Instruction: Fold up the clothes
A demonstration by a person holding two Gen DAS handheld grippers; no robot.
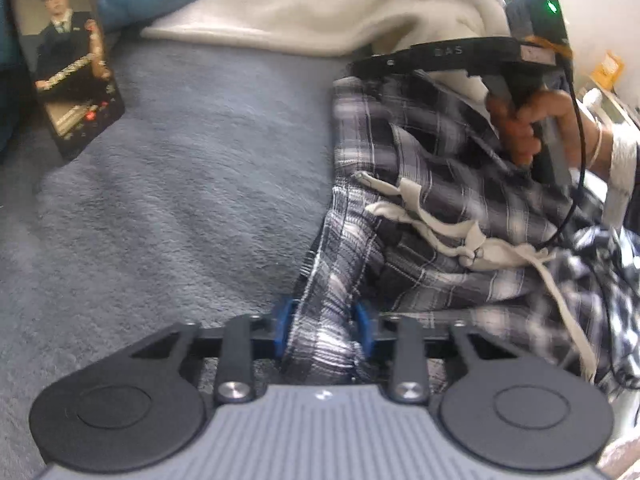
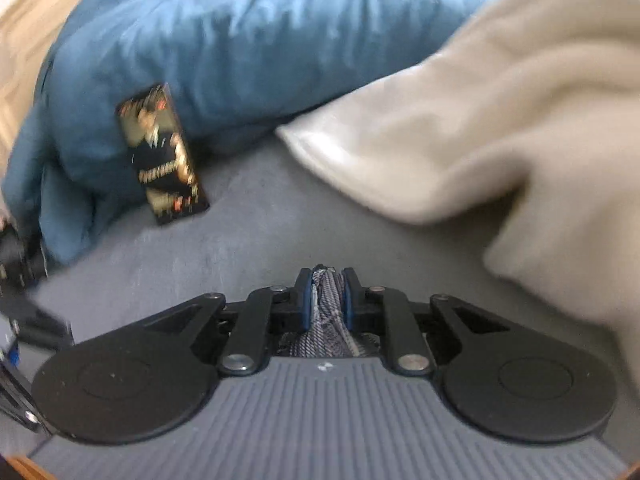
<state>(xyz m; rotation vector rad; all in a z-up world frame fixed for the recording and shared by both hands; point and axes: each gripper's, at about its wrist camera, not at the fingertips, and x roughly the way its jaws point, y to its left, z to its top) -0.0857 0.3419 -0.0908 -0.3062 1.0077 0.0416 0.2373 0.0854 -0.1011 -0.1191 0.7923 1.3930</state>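
Note:
Black, grey and white plaid shorts [image 1: 432, 208] with a cream drawstring [image 1: 444, 236] lie bunched on the grey blanket [image 1: 180, 184] at the right of the left wrist view. My left gripper [image 1: 325, 330] is shut on a gathered edge of the plaid cloth between its blue pads. In the same view a hand [image 1: 532, 128] holds the right gripper's black body at the upper right, over the shorts. The right wrist view is blurred; there my right gripper [image 2: 327, 298] is shut on a narrow fold of plaid shorts [image 2: 329, 300], low over the grey blanket [image 2: 248, 236].
A phone [image 1: 66, 60] with a lit screen leans against a blue pillow [image 2: 224, 48] at the back left; the phone [image 2: 162, 156] also shows in the right wrist view. A cream blanket [image 1: 320, 8] is heaped at the back, and the cream blanket [image 2: 500, 120] fills the right.

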